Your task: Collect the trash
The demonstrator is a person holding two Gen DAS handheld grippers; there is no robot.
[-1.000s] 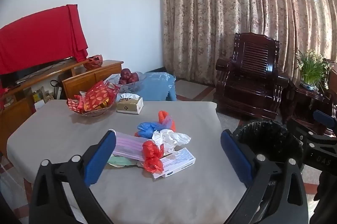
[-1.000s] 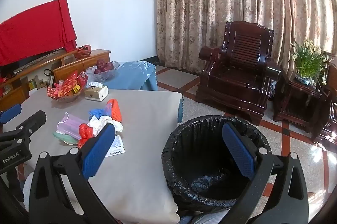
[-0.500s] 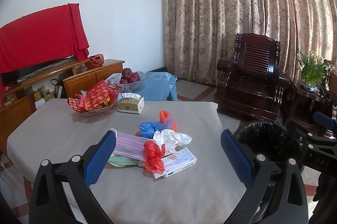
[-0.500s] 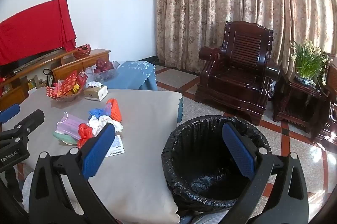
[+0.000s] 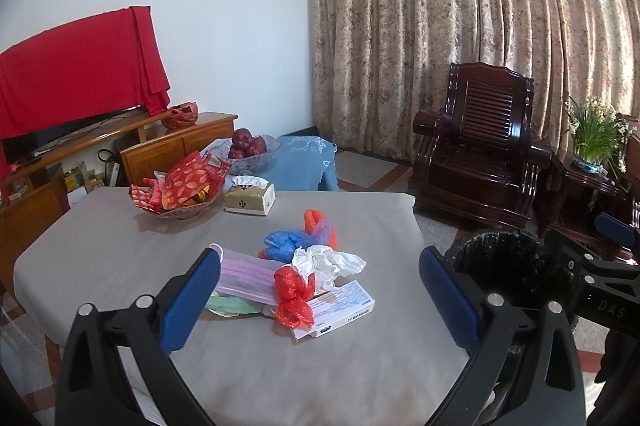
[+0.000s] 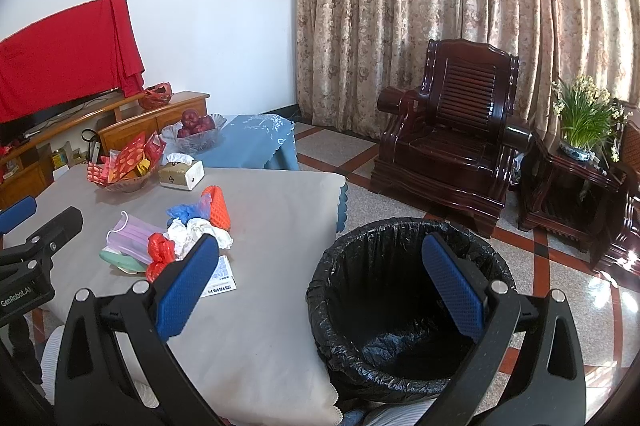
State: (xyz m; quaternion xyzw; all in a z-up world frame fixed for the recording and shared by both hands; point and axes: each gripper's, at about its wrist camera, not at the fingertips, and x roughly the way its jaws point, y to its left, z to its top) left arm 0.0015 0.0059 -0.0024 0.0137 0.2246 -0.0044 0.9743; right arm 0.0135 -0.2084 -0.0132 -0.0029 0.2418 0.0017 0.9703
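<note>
A table (image 5: 100, 258) draped in a grey cloth fills most of the left wrist view, and beside its right edge on the tiled floor stands a round bin lined with a black bag (image 6: 400, 354), its mouth open and nothing visible inside but the liner. The left gripper (image 5: 320, 298) hangs above the near part of the table with its blue-padded jaws spread wide and nothing between them; the right gripper (image 6: 320, 286) hangs over the table's edge and the bin, jaws likewise wide apart and empty. The trash lies in a loose heap near the middle of the table: a pink face mask (image 5: 248, 276) overlapping a green one (image 5: 228, 305), a white printed carton (image 5: 344, 310) at the near side, a crumpled white tissue (image 5: 328, 262), a blue plastic glove or bag (image 5: 286, 244), an orange foam net (image 5: 314, 222) at the far end, and a knotted red plastic bag (image 5: 292, 296) on top of the carton. Further back sit a bowl of red packets (image 5: 180, 189) and, just beside it, a tissue box (image 5: 250, 199). Behind the table, a glass bowl of dark red fruit (image 5: 248, 149) rests on a blue-covered stand.
</note>
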